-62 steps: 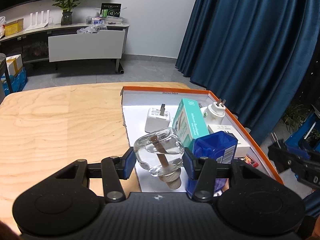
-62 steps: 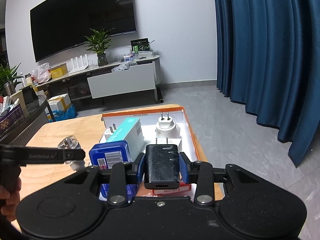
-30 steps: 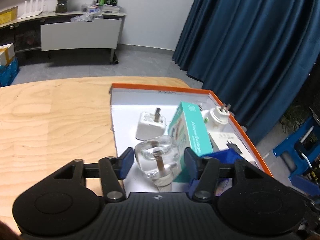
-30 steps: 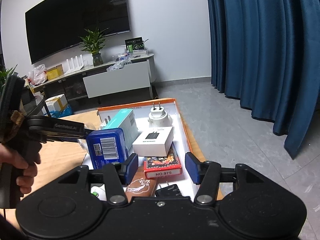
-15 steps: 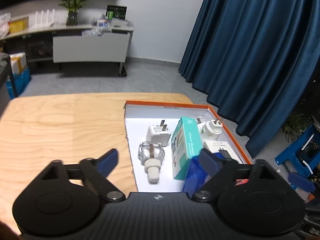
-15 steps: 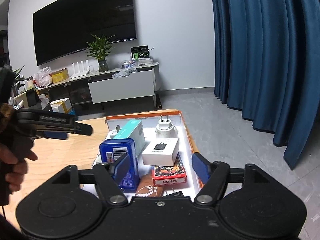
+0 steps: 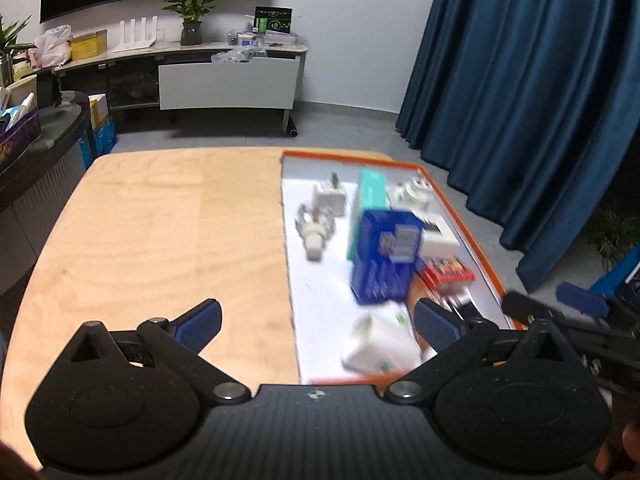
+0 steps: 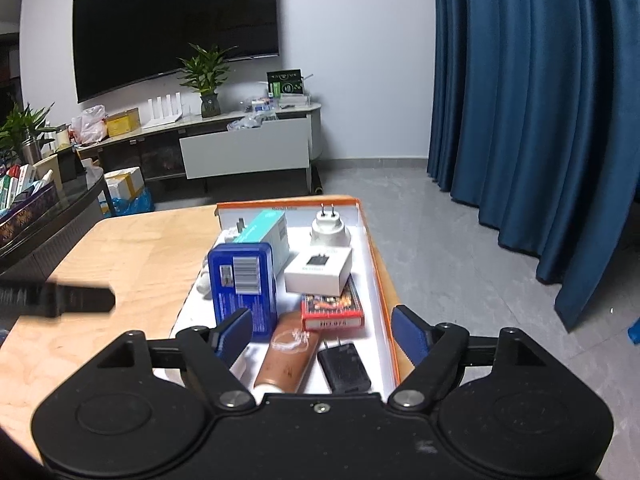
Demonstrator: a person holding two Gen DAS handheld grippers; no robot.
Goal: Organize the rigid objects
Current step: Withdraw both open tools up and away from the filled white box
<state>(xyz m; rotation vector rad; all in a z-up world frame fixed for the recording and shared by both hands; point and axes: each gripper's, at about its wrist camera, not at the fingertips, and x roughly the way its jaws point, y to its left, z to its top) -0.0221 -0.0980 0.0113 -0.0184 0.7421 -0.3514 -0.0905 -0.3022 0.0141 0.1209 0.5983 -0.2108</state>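
Observation:
An orange-rimmed white tray [image 7: 468,240] on the wooden table [image 7: 160,232] holds several objects. The clear glass bottle [image 7: 316,222] lies in it beside a white plug [image 7: 330,198], a teal box [image 7: 370,200] and a blue box [image 7: 386,256]. The black charger [image 8: 344,368] lies in the tray's near corner beside a brown tube [image 8: 288,356] and a red box [image 8: 332,308]. My left gripper [image 7: 318,322] is open and empty, pulled back above the tray's near end. My right gripper [image 8: 322,334] is open and empty above the charger.
A white box [image 8: 320,270] and a round white plug [image 8: 330,228] lie at the tray's right side [image 8: 374,248]. Blue curtains [image 8: 540,100] hang on the right. A TV cabinet [image 8: 244,148] stands behind the table. The left gripper's arm [image 8: 56,300] reaches in at left.
The left gripper let go of the glass bottle in the tray and drew back. The right gripper let go of the black charger in the tray's near corner and rose, open.

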